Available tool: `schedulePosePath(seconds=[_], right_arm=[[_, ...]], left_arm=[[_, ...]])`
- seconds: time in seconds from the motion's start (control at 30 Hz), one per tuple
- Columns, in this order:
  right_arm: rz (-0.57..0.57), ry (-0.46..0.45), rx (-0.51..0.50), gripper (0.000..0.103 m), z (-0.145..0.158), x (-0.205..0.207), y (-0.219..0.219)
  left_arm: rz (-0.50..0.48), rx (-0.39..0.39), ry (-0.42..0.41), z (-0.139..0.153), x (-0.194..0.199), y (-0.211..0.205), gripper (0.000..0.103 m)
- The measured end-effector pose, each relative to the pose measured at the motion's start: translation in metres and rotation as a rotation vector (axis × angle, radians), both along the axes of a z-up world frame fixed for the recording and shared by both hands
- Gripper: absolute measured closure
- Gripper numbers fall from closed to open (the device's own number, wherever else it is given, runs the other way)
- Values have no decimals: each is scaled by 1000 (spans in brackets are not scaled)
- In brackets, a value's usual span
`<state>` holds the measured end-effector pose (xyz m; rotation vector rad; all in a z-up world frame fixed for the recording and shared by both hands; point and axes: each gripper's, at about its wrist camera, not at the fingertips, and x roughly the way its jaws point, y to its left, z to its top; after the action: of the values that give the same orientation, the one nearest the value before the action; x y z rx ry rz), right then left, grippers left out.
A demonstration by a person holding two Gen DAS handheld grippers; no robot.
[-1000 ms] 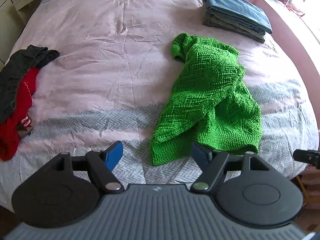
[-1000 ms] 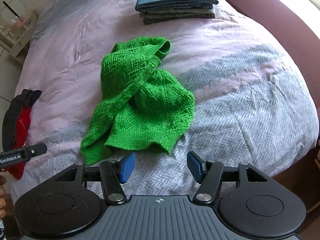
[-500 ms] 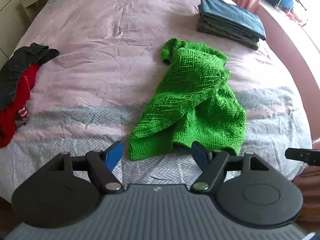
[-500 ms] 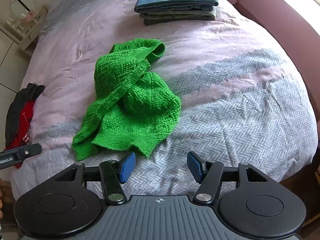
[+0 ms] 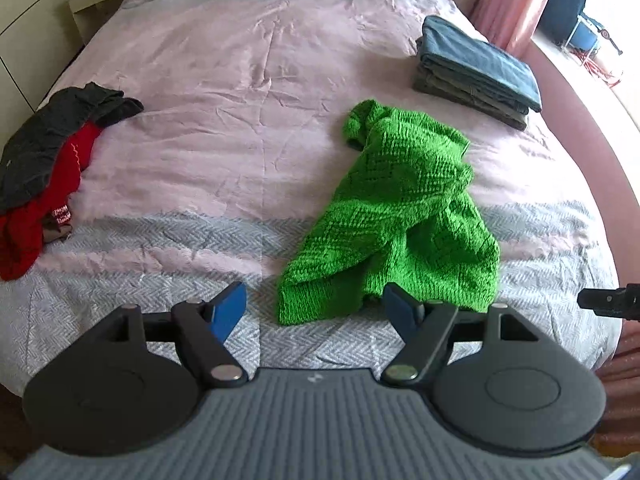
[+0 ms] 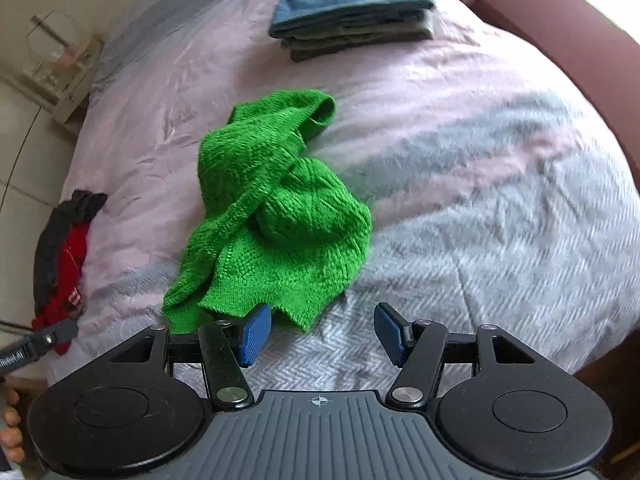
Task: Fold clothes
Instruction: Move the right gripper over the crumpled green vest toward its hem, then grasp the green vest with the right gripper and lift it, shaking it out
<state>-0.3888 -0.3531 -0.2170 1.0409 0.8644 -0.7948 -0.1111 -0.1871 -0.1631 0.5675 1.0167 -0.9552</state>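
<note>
Bed (image 5: 256, 92): covered by a pink cover with grey herringbone bands across the near part; surface wrinkled.
Green knit garment (image 5: 404, 216): lies crumpled on the bed near the foot edge, right of the midline in the left wrist view. One narrow end reaches toward the head of the bed; the wider hem end lies on the grey band closest to the foot edge. Not folded. Same item in the right wrist view (image 6: 272, 216).
Folded stack (image 5: 476, 68): blue item on top of grey-green ones, squared up, at the far right of the bed, well apart from the green garment. Also seen in the right wrist view (image 6: 352, 8).
Unfolded heap (image 5: 44, 168): dark grey and red clothing bunched at the left edge of the bed, well apart from the green garment.
Left gripper (image 5: 314, 312): jaws spread wide, blue pads empty; held over the foot edge, with the garment's near hem seen between the pads. Contact not evident.
Right gripper (image 6: 320, 332): jaws spread wide, nothing gripped; the left blue pad (image 6: 254, 334) sits just at the garment's hem and overlaps it in view; touching cannot be confirmed.
Person: fingers (image 6: 10, 432) visible at the lower left corner of the right wrist view.
Image quality: right wrist view is slightly blurred.
</note>
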Motion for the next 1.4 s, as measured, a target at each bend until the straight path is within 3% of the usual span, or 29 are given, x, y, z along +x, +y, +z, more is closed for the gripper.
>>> schedulePosePath(seconds=[0.53, 0.83, 1.17, 1.4], right_arm=[[-269, -163, 286, 42, -68, -33, 1], [-470, -310, 408, 42, -121, -39, -10], [-617, -394, 450, 42, -184, -25, -7], [-618, -410, 429, 42, -205, -11, -3]], left_arm=[[-11, 48, 79, -56, 35, 0, 32], [-7, 25, 160, -97, 61, -3, 32], [0, 3, 235, -149, 78, -7, 33], [-23, -26, 257, -183, 82, -22, 32]])
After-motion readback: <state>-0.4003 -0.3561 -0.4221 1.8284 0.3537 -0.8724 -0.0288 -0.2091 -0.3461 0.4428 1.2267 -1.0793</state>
